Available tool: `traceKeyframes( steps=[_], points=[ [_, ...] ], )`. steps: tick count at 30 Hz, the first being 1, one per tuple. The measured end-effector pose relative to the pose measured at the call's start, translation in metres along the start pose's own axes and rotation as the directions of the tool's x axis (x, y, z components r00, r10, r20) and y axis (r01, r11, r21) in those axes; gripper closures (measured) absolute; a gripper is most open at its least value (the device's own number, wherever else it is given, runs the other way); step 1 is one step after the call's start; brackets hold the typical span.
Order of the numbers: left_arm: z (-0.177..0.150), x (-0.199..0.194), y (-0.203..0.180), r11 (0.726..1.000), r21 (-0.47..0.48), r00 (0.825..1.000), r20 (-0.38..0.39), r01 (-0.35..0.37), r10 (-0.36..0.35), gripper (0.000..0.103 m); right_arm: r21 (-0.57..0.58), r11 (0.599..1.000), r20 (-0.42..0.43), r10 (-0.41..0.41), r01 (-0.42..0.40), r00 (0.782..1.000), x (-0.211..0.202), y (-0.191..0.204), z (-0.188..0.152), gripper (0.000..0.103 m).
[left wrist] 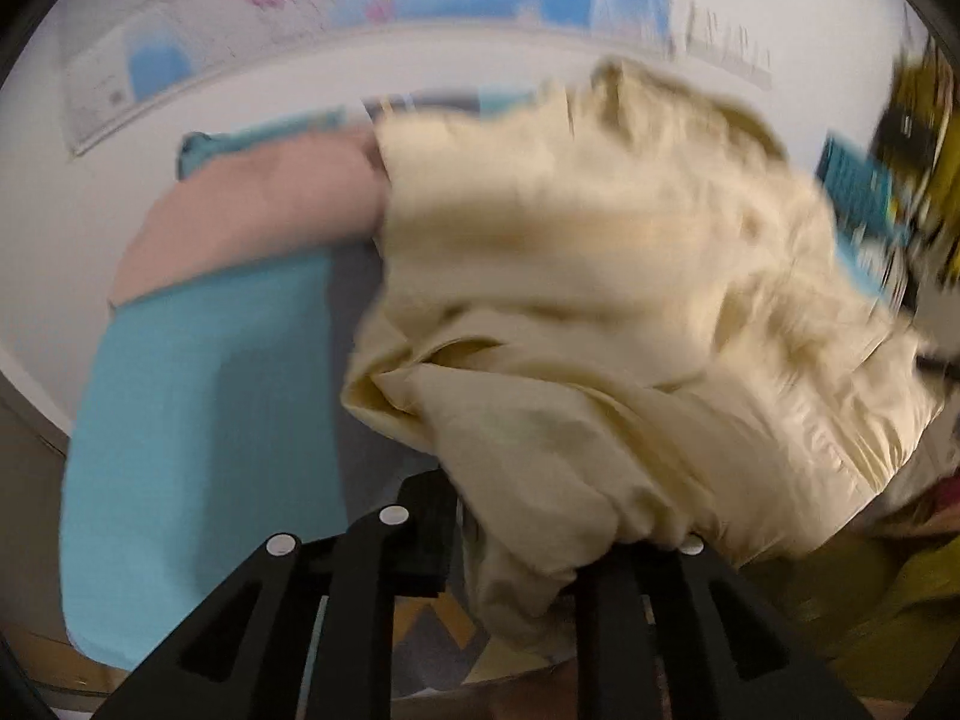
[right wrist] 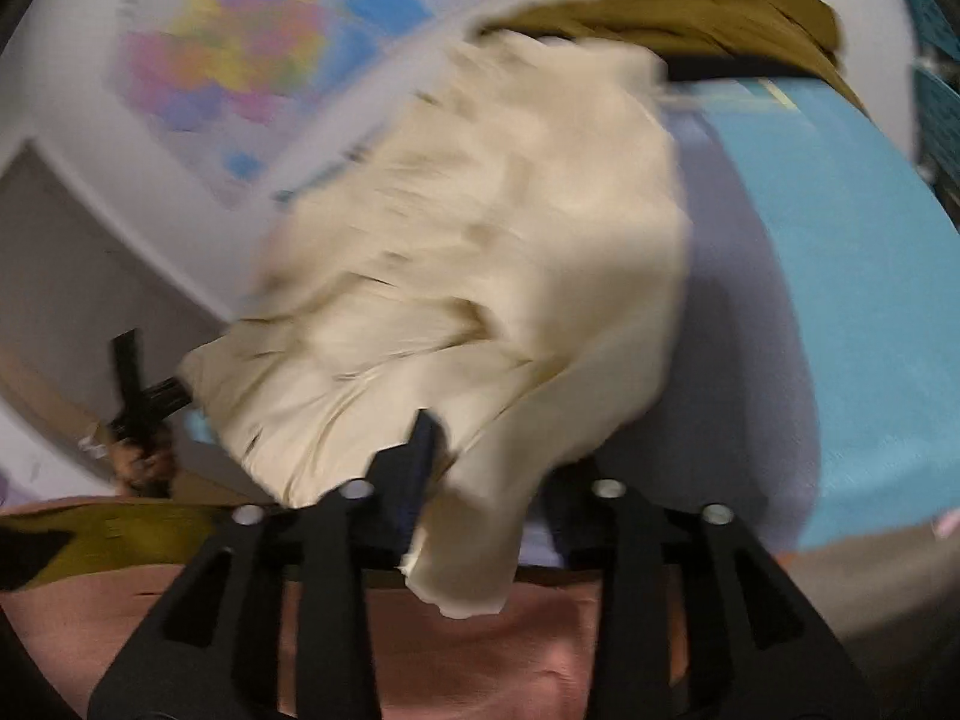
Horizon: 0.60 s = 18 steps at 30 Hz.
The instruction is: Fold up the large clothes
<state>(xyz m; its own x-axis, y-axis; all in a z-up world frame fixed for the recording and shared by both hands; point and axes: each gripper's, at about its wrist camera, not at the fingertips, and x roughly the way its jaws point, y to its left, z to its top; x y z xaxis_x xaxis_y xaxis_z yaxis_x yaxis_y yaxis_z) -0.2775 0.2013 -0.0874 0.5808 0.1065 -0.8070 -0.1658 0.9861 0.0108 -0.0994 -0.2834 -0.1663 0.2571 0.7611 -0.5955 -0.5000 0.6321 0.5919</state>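
A large cream garment [left wrist: 600,300] hangs bunched in the air in front of me. In the left wrist view its lower folds run down between the fingers of my left gripper [left wrist: 510,522], which is shut on the fabric; the cloth covers the right finger. In the right wrist view the same cream garment [right wrist: 480,252] stretches from the left gripper [right wrist: 150,396] at the far left to my right gripper [right wrist: 492,480]. A flap of it fills the gap between the right fingers and hangs below them, gripped there. The picture is blurred.
Below lies a blue mat [left wrist: 198,396] on a grey surface [right wrist: 738,324]. A pink garment [left wrist: 252,210] lies on it, also seen under the right gripper as pink cloth [right wrist: 480,660]. An olive garment [right wrist: 690,6] lies at the back. A coloured map [right wrist: 252,60] hangs on the wall. A hand [right wrist: 141,462] holds the left gripper.
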Motion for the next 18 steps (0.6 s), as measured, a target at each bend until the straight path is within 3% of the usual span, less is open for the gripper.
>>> traceKeyframes(
  steps=[1, 5, 6, 7, 8, 9, 10, 12, 15, 18],
  points=[
    [-0.004, 0.006, -0.005, 0.999, 0.029, 1.0, 0.0, -0.021, 0.021, 0.087, 0.007, 1.0, -0.005, -0.026, 0.026, 1.0, 0.0, -0.001, 0.002, 0.053],
    [-0.008, -0.002, 0.007, 0.999, 0.046, 0.999, 0.045, 0.003, -0.005, 0.075, -0.093, 0.99, 0.035, -0.099, 0.102, 0.994, -0.018, 0.025, 0.021, 0.046],
    [-0.008, -0.005, 0.009, 0.998, 0.061, 0.998, 0.056, -0.006, 0.002, 0.068, -0.132, 0.984, 0.032, -0.116, 0.12, 0.993, -0.023, 0.034, 0.029, 0.044],
    [-0.01, -0.012, 0.01, 0.996, 0.091, 0.997, 0.074, -0.017, 0.01, 0.065, -0.149, 0.98, 0.033, -0.129, 0.133, 0.991, -0.028, 0.034, 0.031, 0.038],
    [-0.015, -0.021, 0.012, 0.992, 0.126, 0.995, 0.096, -0.014, 0.002, 0.059, -0.166, 0.971, 0.046, -0.167, 0.172, 0.985, -0.037, 0.034, 0.036, 0.021],
    [-0.019, -0.026, 0.013, 0.989, 0.149, 0.994, 0.105, -0.003, -0.012, 0.047, -0.174, 0.963, 0.06, -0.198, 0.205, 0.978, -0.043, 0.031, 0.04, 0.013],
    [-0.021, -0.031, 0.015, 0.984, 0.176, 0.994, 0.106, 0.002, -0.021, 0.043, -0.174, 0.953, 0.07, -0.24, 0.248, 0.968, -0.054, 0.026, 0.044, 0.011],
    [-0.024, -0.038, 0.014, 0.972, 0.234, 0.993, 0.116, -0.011, -0.016, 0.042, -0.133, 0.943, 0.086, -0.294, 0.304, 0.952, -0.065, 0.016, 0.054, 0.017],
    [-0.021, -0.044, 0.006, 0.947, 0.318, 0.986, 0.14, 0.047, -0.096, 0.042, -0.179, 0.946, 0.141, -0.248, 0.271, 0.958, -0.055, 0.027, 0.075, 0.02],
    [-0.016, -0.037, -0.001, 0.929, 0.368, 0.989, 0.147, -0.029, -0.028, 0.037, -0.289, 0.926, 0.181, -0.197, 0.243, 0.964, -0.017, 0.053, 0.103, 0.023]
  ],
)
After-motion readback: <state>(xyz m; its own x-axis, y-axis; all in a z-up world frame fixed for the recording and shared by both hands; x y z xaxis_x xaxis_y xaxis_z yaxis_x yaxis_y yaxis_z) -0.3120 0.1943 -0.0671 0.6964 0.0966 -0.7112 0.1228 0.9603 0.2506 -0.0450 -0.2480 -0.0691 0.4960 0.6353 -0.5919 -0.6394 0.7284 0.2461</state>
